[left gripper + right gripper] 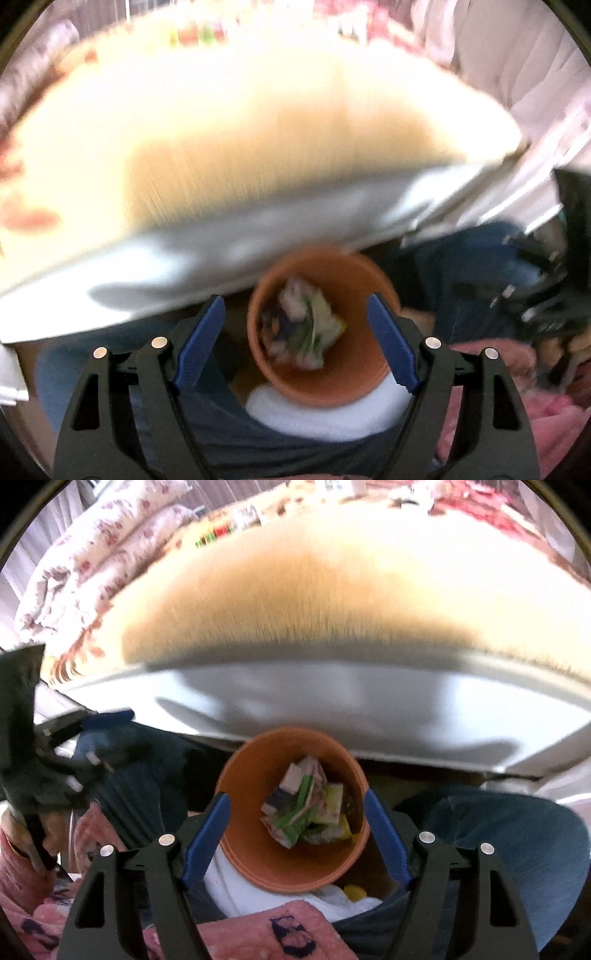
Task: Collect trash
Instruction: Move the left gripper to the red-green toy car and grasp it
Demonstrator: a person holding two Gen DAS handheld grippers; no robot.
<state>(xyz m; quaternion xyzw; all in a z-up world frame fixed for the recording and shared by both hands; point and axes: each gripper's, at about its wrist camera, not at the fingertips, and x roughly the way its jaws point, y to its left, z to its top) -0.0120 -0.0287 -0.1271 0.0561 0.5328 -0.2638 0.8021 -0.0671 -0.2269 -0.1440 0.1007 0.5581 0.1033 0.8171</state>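
Motion blur smears the left wrist view, so the far clutter beyond the pale wooden tabletop with its white edge [332, 701] cannot be made out. One round orange plastic bin [258, 849] stands below the table edge, between blue-jeaned legs [517, 834]. The crumpled paper and wrapper trash [306, 805] lies inside it; the pieces overlap too much to count.

Two tools show. The left gripper [295, 339] and right gripper [295, 834] both hang over the bin, blue pads [207, 834] spread wide with nothing between them. White cloth [325, 417] and pink fabric [251, 930] hide the bin's base.
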